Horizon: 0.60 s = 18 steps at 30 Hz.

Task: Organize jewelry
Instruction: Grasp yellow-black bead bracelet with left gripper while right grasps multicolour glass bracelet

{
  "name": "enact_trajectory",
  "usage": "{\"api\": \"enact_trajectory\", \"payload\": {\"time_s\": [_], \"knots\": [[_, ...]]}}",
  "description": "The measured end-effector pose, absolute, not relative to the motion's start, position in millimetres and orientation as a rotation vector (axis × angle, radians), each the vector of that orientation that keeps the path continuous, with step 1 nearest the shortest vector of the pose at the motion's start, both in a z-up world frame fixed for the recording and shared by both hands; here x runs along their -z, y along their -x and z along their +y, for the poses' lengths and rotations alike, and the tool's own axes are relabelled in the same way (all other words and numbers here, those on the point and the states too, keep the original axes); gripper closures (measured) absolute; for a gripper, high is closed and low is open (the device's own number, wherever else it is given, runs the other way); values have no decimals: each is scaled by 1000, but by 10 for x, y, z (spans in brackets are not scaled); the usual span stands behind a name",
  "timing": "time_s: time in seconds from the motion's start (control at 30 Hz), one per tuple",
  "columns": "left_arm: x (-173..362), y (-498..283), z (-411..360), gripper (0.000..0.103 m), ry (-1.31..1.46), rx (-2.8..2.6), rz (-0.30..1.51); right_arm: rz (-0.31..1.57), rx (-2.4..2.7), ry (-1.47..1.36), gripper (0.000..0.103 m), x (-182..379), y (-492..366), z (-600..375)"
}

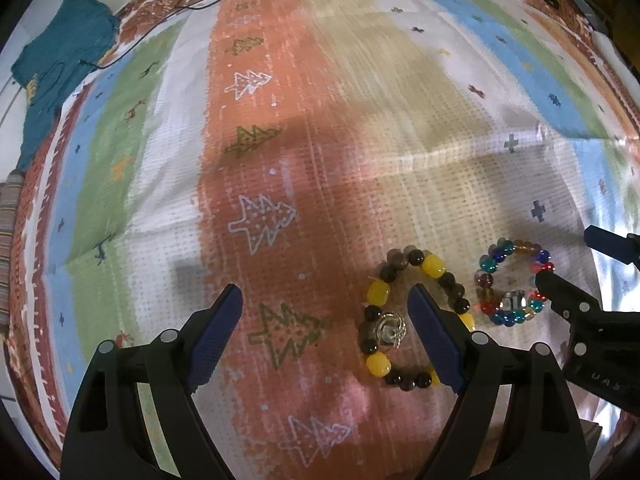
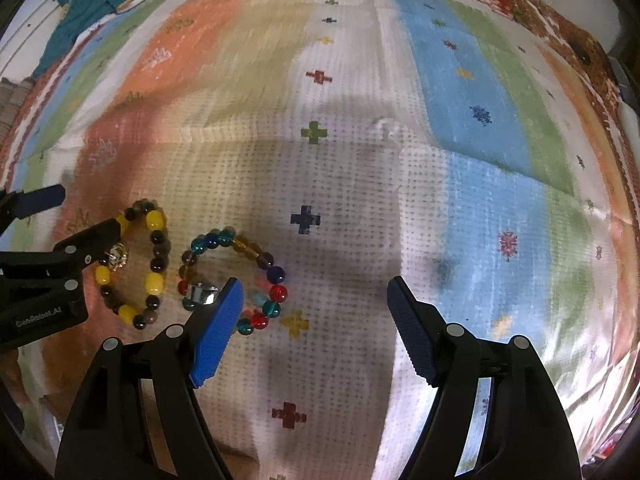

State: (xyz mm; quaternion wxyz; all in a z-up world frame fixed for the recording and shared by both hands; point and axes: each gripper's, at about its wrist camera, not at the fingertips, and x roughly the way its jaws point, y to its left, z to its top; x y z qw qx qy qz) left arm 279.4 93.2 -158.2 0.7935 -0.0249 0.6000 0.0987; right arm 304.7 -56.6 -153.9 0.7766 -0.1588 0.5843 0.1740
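Left tool [image 1: 326,300]: we record jaws wide apart, empty, its right finger over the yellow-and-dark bead bracelet [image 1: 416,316]. Right tool [image 2: 316,294]: likewise spread, empty, its left finger overlapping the multicoloured bead bracelet [image 2: 234,280]. Both bracelets lie just beside each other on our striped cloth [image 2: 360,160]. A teal cloth [image 1: 60,68] lies well apart.

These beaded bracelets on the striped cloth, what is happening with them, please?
A person holds two tongs above a striped, patterned cloth. Two bracelets lie on it side by side, each with a small silvery piece inside its ring: a yellow and dark brown beaded bracelet and a multicoloured glass-bead bracelet. The left tongs and right tongs are both open and empty; neither bracelet is gripped yet.
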Motion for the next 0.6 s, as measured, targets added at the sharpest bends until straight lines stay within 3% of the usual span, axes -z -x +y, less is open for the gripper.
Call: {"api": "enact_trajectory", "payload": {"time_s": [0.2, 0.27, 0.3, 0.37, 0.43, 0.5, 0.53, 0.6], "knots": [[1760, -2850, 933, 25, 23, -195, 1309, 1251, -385, 396, 29, 1630, -3038, -508], [1770, -2845, 962, 30, 49, -179, 1303, 1241, -391, 406, 29, 1647, -3036, -497], [1766, -2846, 976, 38, 53, -180, 1305, 1238, -394, 409, 31, 1655, -3031, -495], [1749, -2839, 997, 56, 57, -184, 1313, 1236, -398, 412, 38, 1660, -3014, -499], [1743, -2826, 1010, 82, 57, -194, 1324, 1236, -402, 407, 55, 1654, -2991, -512], [1742, -2804, 1010, 91, 47, -204, 1330, 1234, -410, 405, 69, 1613, -2975, -552], [1739, -2788, 1003, 91, 43, -205, 1328, 1235, -414, 404, 83, 1612, -2977, -546], [1721, -2749, 991, 91, 46, -211, 1324, 1234, -422, 395, 92, 1587, -2958, -550]]}}
